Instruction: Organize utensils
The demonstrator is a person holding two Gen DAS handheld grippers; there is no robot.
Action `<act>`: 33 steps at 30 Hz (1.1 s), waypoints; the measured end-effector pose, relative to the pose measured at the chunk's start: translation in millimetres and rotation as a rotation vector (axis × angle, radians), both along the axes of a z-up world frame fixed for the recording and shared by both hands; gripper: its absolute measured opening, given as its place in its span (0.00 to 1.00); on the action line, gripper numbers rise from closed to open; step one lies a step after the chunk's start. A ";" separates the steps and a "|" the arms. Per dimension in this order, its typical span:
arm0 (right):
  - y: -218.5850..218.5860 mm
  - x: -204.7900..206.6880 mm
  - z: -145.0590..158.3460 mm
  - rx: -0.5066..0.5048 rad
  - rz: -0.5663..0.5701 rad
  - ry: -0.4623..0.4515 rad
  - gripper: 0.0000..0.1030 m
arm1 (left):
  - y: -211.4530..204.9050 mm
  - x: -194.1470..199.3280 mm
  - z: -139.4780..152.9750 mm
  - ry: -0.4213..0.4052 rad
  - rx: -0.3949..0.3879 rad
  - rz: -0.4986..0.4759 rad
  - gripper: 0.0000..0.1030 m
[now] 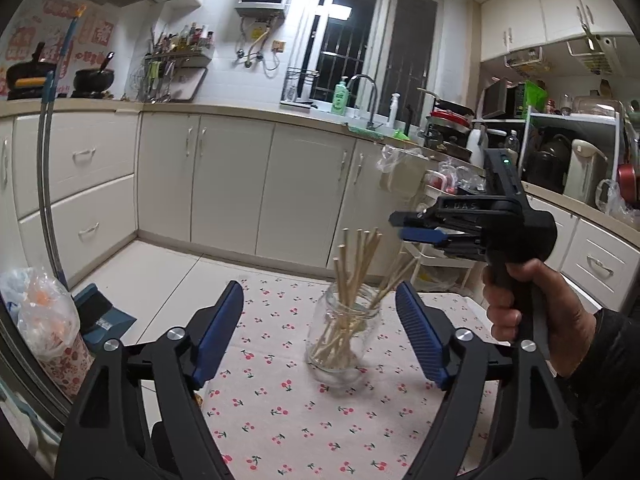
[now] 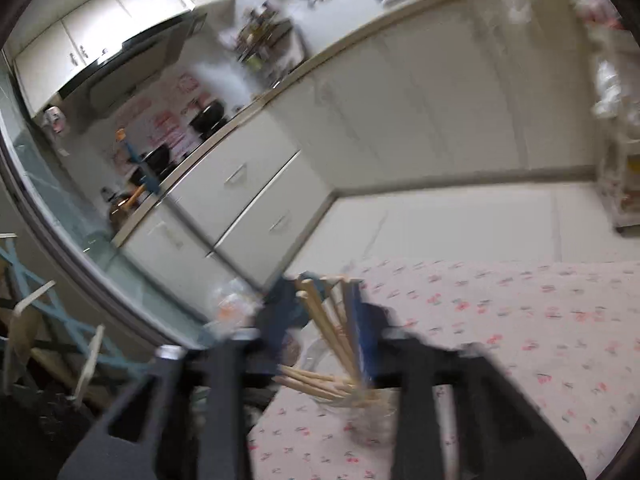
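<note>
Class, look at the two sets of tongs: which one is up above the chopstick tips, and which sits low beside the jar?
The right tongs are raised just above the chopsticks. The left tongs sit low, spread wide around the glass jar without touching it.

white tablecloth, red cherry print.

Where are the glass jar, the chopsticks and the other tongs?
Glass jar (image 1: 343, 344): left wrist view, lower body.
Chopsticks (image 1: 357, 258): left wrist view, upper shafts.
Right tongs (image 1: 401, 225): left wrist view, between the tips.
</note>
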State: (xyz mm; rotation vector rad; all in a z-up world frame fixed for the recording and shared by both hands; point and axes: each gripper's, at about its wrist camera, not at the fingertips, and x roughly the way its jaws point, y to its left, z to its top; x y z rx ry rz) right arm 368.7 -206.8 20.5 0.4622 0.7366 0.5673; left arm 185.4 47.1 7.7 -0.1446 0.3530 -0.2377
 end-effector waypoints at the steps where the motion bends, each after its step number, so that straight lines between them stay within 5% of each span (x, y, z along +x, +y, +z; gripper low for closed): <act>1: -3.8 -10.0 4.7 -0.019 -0.025 -0.025 0.39 | -2.2 -2.3 2.1 0.002 0.008 -0.002 0.77; 3: -12.2 -44.2 16.3 -0.060 -0.097 -0.093 0.40 | -6.0 -8.3 7.8 0.009 0.017 -0.012 0.80; 7: -11.9 -118.6 23.3 -0.237 -0.231 -0.160 0.63 | -12.6 -10.3 12.4 0.098 0.045 0.006 0.88; 13: 3.5 -193.0 -1.7 -0.395 -0.290 -0.059 0.67 | -26.5 -17.1 11.7 0.241 0.130 0.023 0.91; 22: 13.0 -271.6 8.1 -0.412 -0.368 -0.012 0.83 | -46.6 -61.6 18.1 0.323 0.234 0.001 0.93; 33: 21.9 -345.1 46.6 -0.389 -0.423 -0.007 0.84 | -41.4 -121.8 43.0 0.332 0.256 -0.009 0.93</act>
